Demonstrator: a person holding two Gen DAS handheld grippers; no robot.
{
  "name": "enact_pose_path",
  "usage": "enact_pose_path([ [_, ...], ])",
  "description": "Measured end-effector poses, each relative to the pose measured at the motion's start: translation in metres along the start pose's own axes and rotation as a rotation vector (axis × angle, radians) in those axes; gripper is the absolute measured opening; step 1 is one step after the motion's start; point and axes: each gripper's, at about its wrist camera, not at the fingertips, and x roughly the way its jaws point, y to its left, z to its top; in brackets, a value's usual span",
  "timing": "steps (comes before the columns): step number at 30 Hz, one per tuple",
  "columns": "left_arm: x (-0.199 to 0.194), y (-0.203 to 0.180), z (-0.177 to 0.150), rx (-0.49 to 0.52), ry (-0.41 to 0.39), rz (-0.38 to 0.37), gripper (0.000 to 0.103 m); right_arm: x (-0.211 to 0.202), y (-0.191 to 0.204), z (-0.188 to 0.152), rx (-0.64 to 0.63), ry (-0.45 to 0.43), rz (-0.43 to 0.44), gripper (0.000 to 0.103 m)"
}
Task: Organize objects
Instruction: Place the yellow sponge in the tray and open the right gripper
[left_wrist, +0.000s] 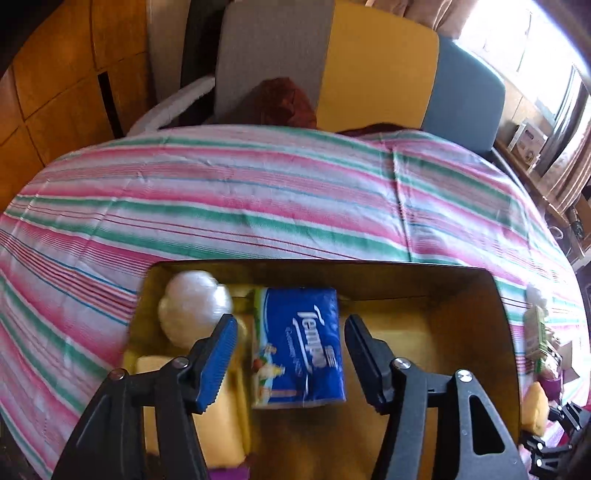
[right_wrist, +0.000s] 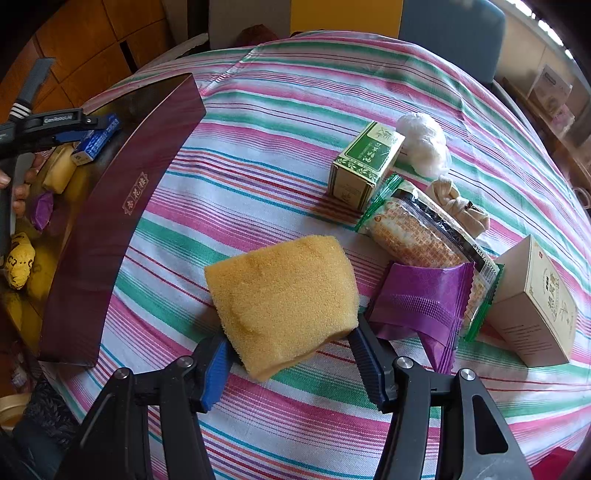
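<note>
Sponge (right_wrist: 282, 301), yellow and bent into a curve, is pinched between the pads of the right gripper (right_wrist: 290, 350) above a striped tablecloth (right_wrist: 258, 122). To its left stands a maroon gift box (right_wrist: 110, 221), open at the top. Over that box the left gripper (left_wrist: 290, 350) points down with its jaws spread and clear of a blue tissue pack (left_wrist: 299, 347) that sits between them inside the box, beside a white bundle (left_wrist: 194, 308) and yellow sponges (left_wrist: 218, 413).

Still out on the cloth are a green carton (right_wrist: 364, 164), a corn packet (right_wrist: 424, 236), a purple wrapper (right_wrist: 424, 306) and a cream carton (right_wrist: 535, 306).

Risks, as I judge them: the squeezed sponge could spring out of the grip in transit, since only its lower edge is caught; it could also snag on the tall box wall. The 2 grippers could collide if both work over the box together.

Readable writing: "Tempo" on the tissue pack, "GenRobot.AI" on the left gripper's arm. Gold characters on the box wall and print on both cartons are too small to read.
</note>
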Motion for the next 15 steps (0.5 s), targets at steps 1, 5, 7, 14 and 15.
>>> enact_pose_path([
  [1,-0.012,0.0,-0.003,-0.001,-0.021,-0.003,0.061,0.0,0.0,0.0,-0.001,0.0,-0.001,0.061],
  [5,-0.059,0.01,-0.027,-0.008,-0.104,-0.008,0.061,0.0,0.0,0.0,-0.004,-0.003,-0.006,0.06],
  [7,-0.082,0.017,-0.049,-0.013,-0.136,-0.012,0.061,0.0,0.0,0.001,-0.008,-0.006,-0.01,0.06],
  [14,-0.12,0.038,-0.109,0.006,-0.147,0.034,0.061,-0.01,0.002,0.001,-0.004,-0.05,-0.034,0.058],
  [15,-0.123,0.042,-0.113,-0.004,-0.144,0.034,0.061,-0.015,0.002,0.001,0.003,-0.069,-0.03,0.058],
])
